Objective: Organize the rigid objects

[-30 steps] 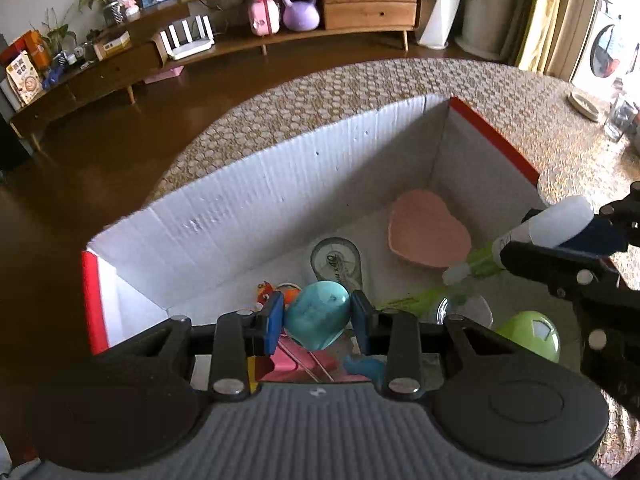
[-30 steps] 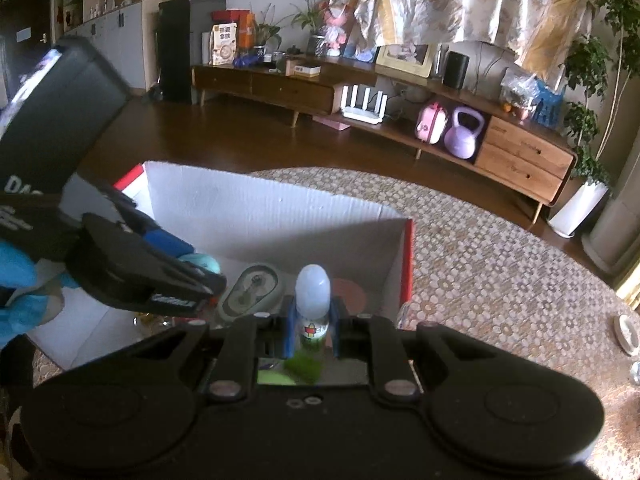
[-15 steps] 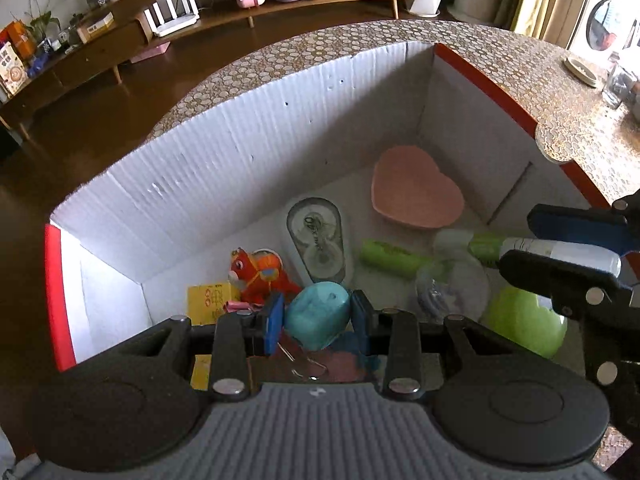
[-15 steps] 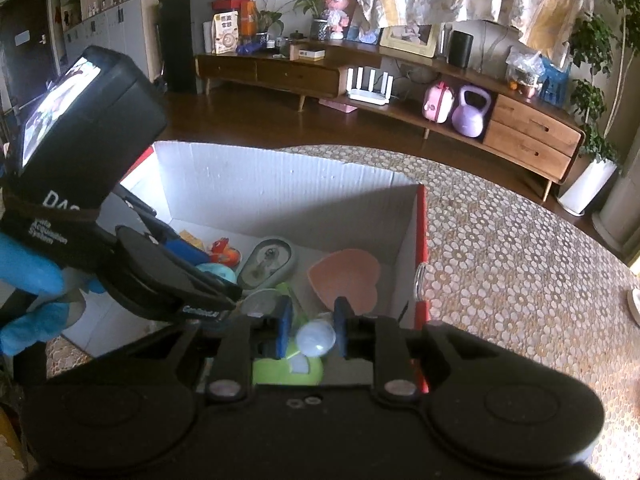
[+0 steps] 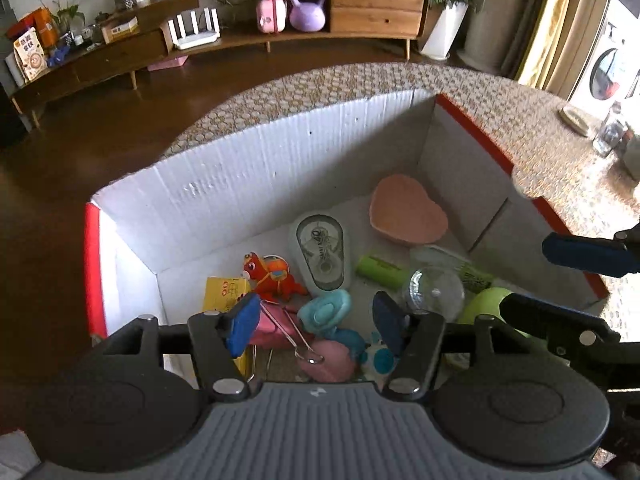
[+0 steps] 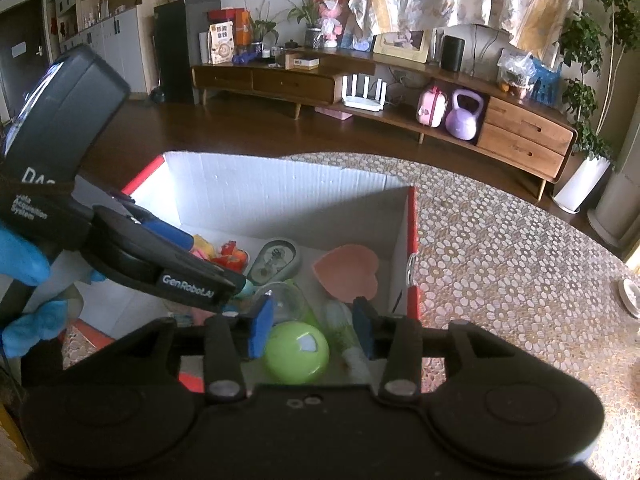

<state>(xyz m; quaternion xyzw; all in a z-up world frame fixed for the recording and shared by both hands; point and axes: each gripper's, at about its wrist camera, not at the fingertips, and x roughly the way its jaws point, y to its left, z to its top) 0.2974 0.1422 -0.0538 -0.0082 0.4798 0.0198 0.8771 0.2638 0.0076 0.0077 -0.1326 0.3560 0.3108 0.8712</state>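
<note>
A white cardboard box with red edges (image 5: 248, 168) holds several small objects. My left gripper (image 5: 316, 326) is open above the box's near side; the teal object (image 5: 326, 310) it held lies below on the pile. My right gripper (image 6: 312, 330) is open over the box's right side, above a green ball (image 6: 297, 353). The white-capped green bottle (image 6: 340, 320) lies in the box under it; it also shows in the left wrist view (image 5: 456, 264). A pink heart dish (image 5: 406, 216), a tape dispenser (image 5: 322, 254) and an orange toy (image 5: 272, 276) lie further in.
The box sits on a round table with a patterned cloth (image 6: 500, 248). A small dish (image 5: 574, 114) and a glass jar (image 5: 610, 134) stand at the table's far right. A wooden sideboard (image 6: 400, 92) lines the wall beyond.
Both grippers have opened. The teal object dropped from my left gripper into the box, and the bottle dropped from my right gripper into the box. Both grippers have risen a little.
</note>
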